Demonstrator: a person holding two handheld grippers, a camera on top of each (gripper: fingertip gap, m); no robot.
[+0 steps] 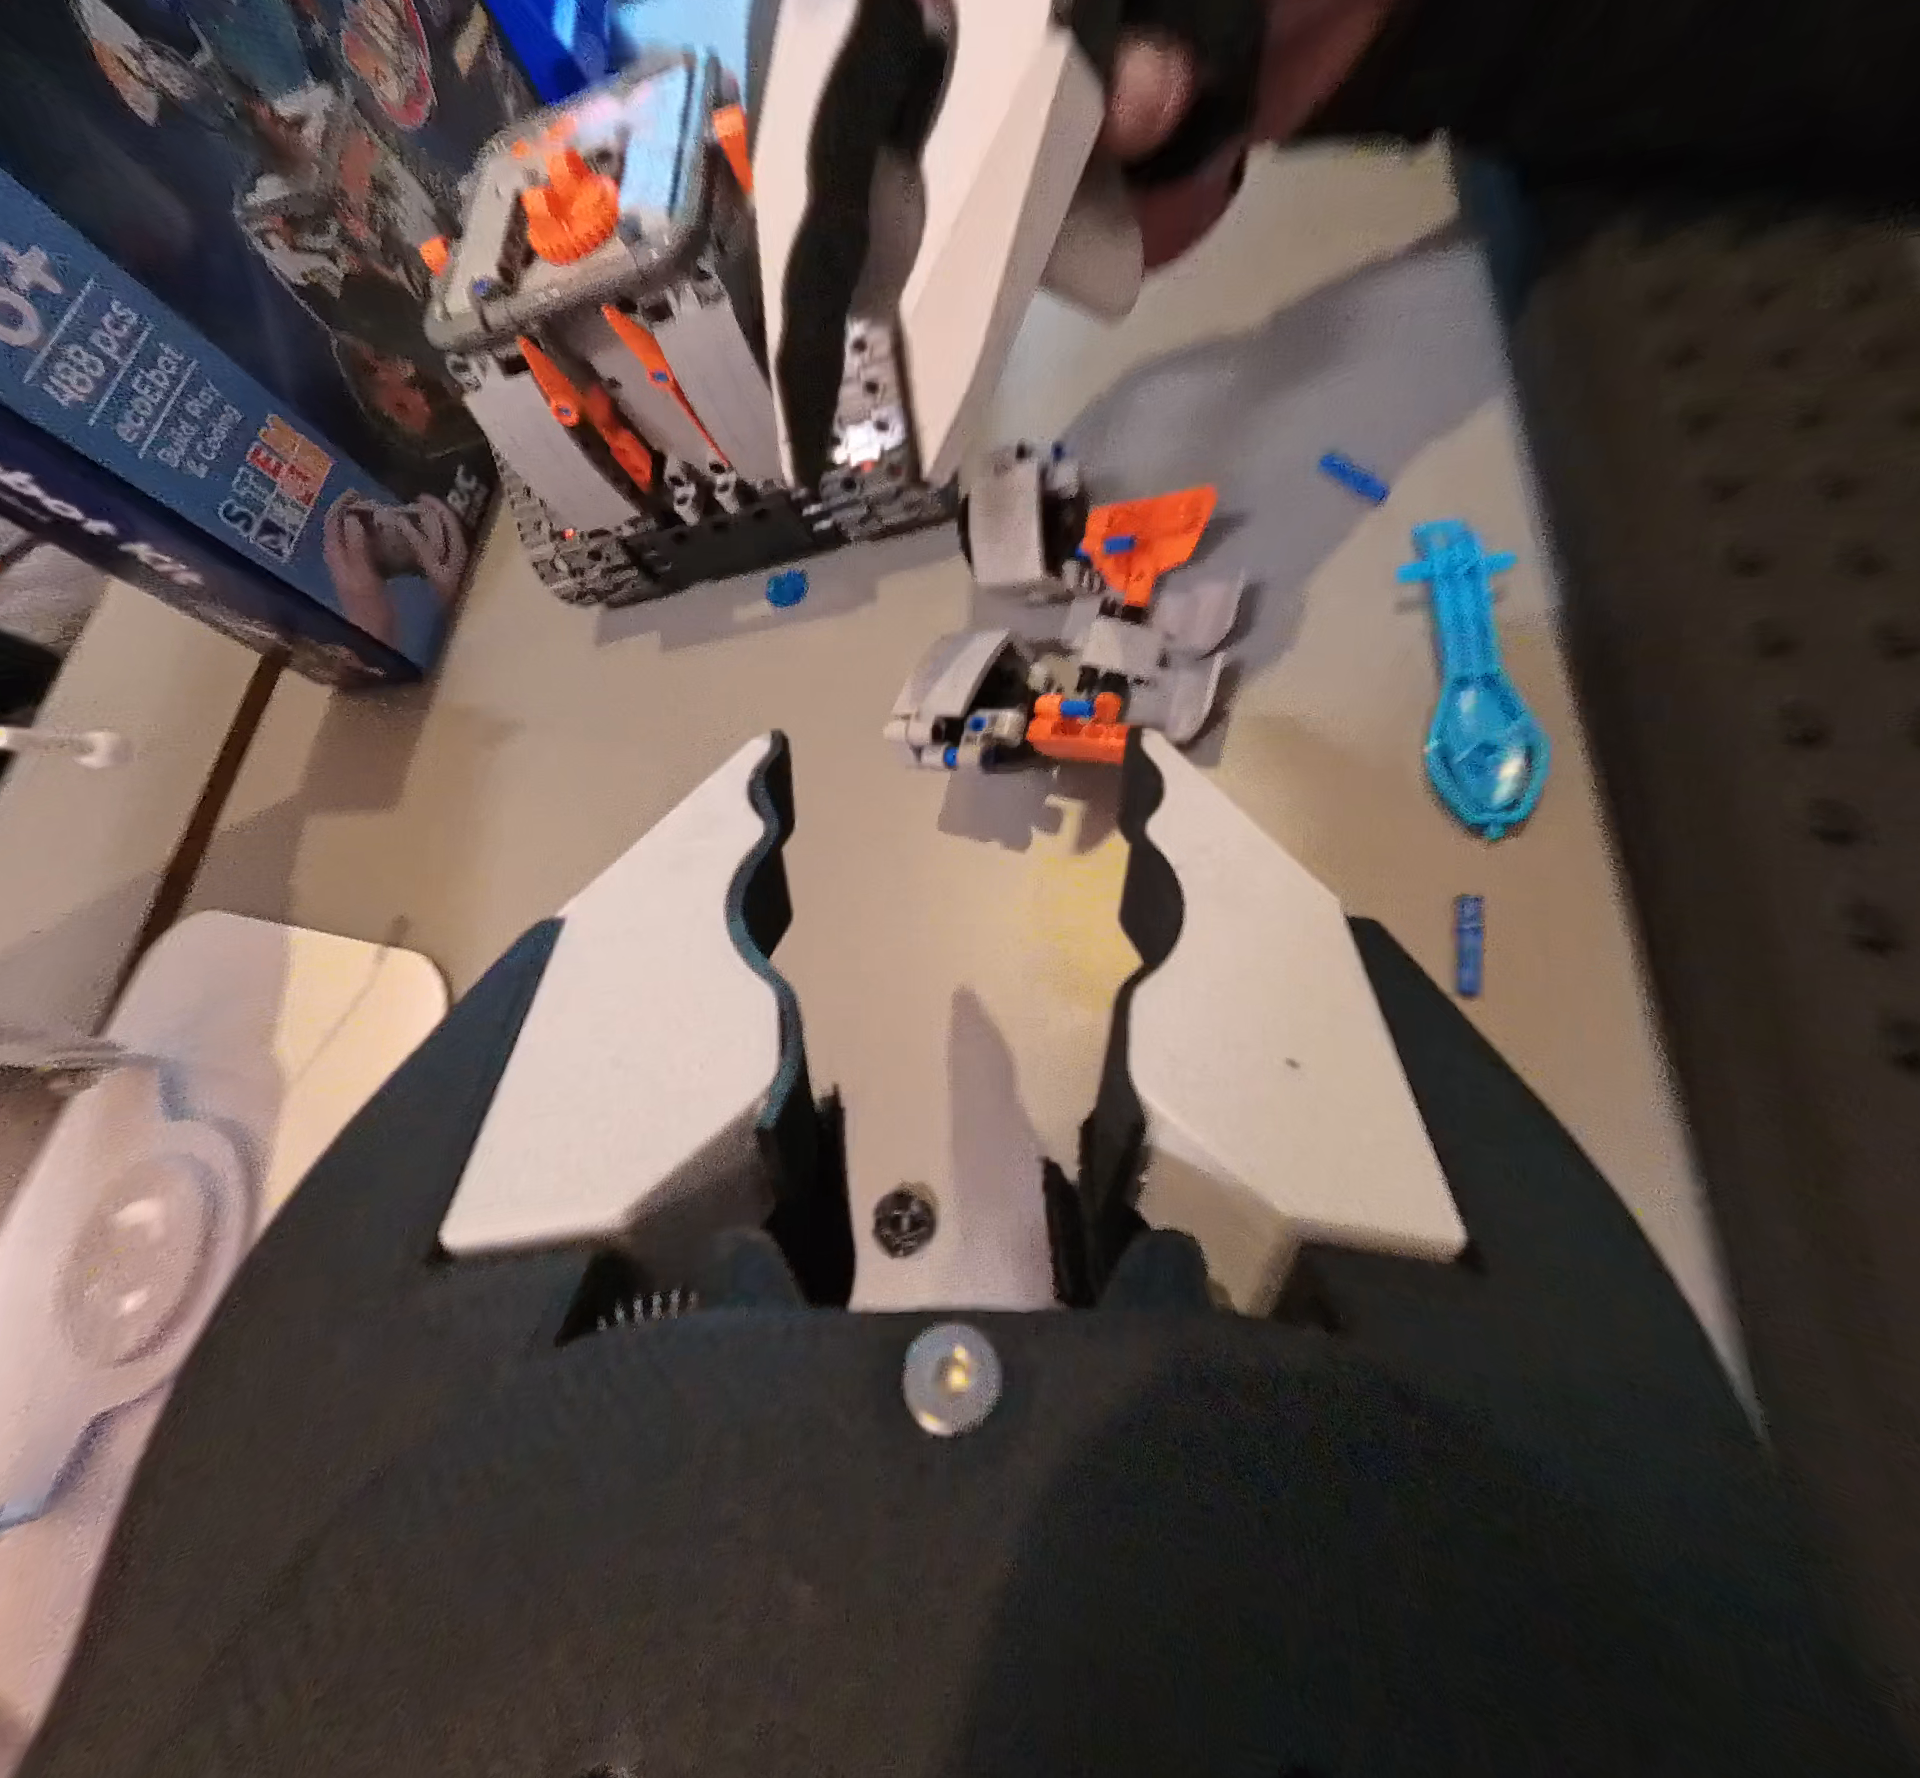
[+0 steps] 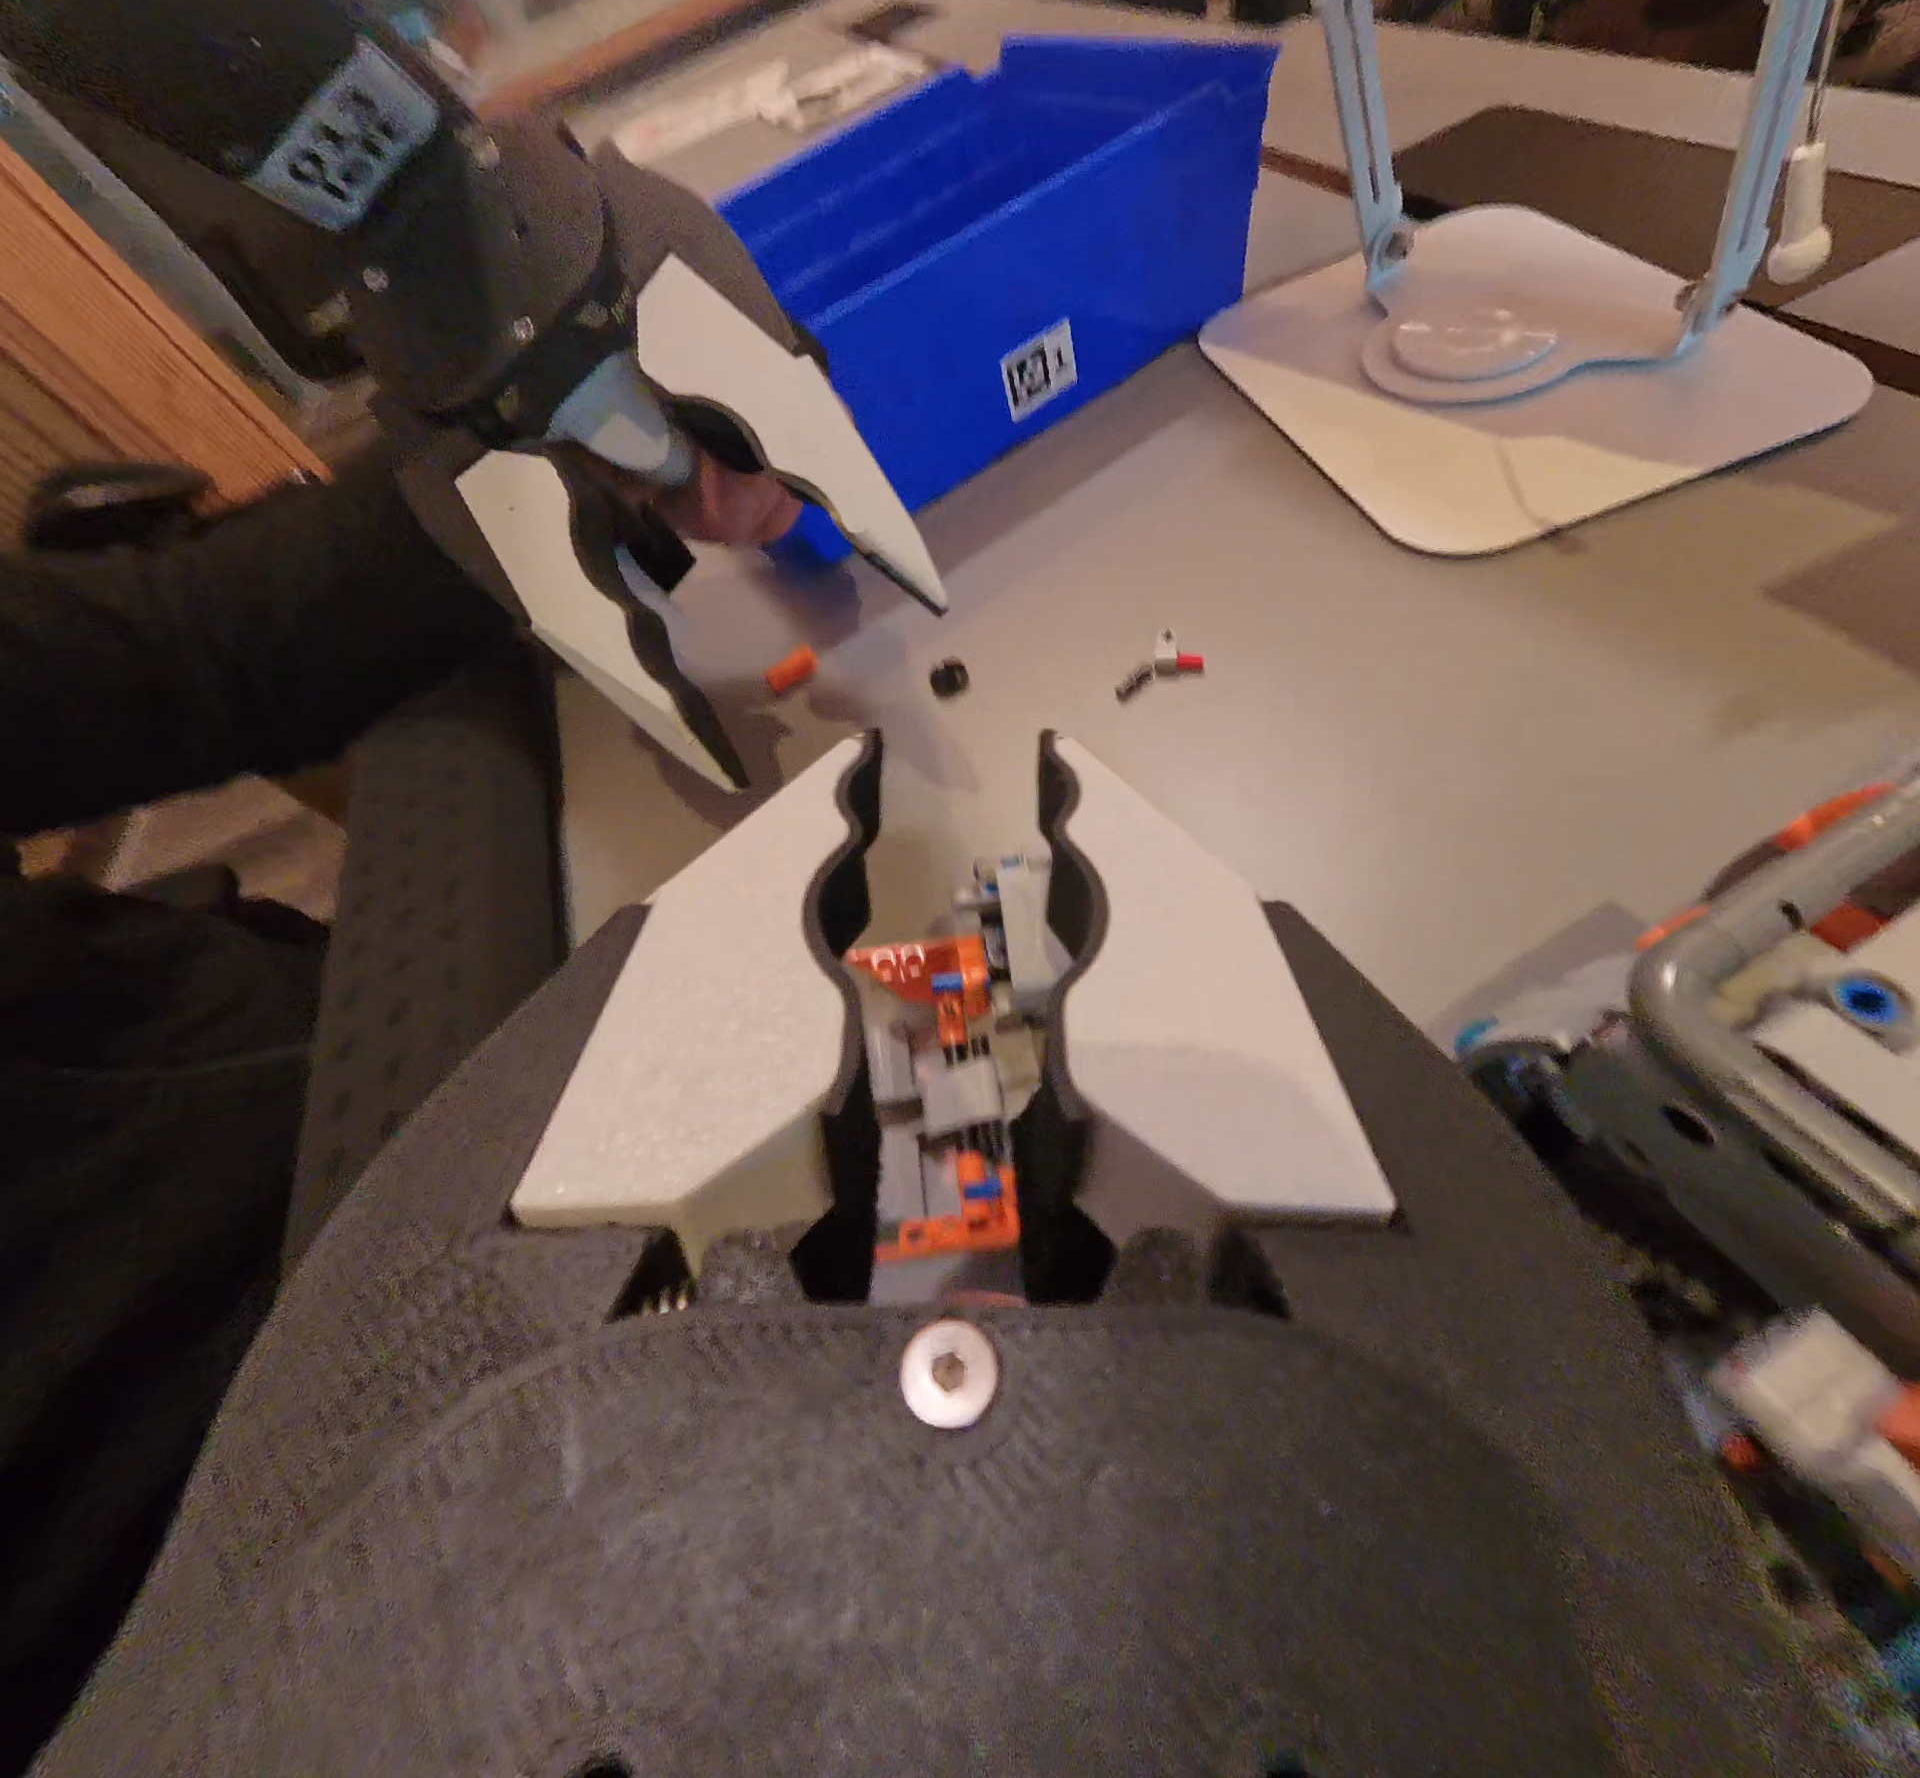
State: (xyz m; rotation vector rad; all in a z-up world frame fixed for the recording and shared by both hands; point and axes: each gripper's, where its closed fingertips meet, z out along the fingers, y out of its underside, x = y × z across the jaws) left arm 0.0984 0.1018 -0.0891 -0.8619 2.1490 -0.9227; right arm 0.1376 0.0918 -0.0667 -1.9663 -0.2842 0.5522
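A small grey and orange brick assembly (image 1: 1060, 648) lies on the beige table (image 1: 623, 772). My left gripper (image 1: 956, 752) is open and empty, with its tips just short of the assembly. My right gripper (image 1: 868, 471) comes down from above beside a tall grey and orange tracked brick model (image 1: 613, 326). In the right wrist view the right gripper (image 2: 961, 741) is partly open. The assembly (image 2: 956, 1053) shows through its gap, and the fingers do not look clamped on it. The left gripper (image 2: 840, 694) shows open at the upper left.
A printed kit box (image 1: 208, 294) stands left. A translucent blue tool (image 1: 1475, 700) and loose blue pins (image 1: 1467, 944) lie right, by a dark seat (image 1: 1745, 689). A blue bin (image 2: 1018, 253), a white stand base (image 2: 1538, 419) and small loose pieces (image 2: 1169, 658) lie beyond. My hands' fingertips stand some 5 cm from each other. Between my left fingertips and the dark seat (image 1: 1745, 689) there is roughly 15 cm.
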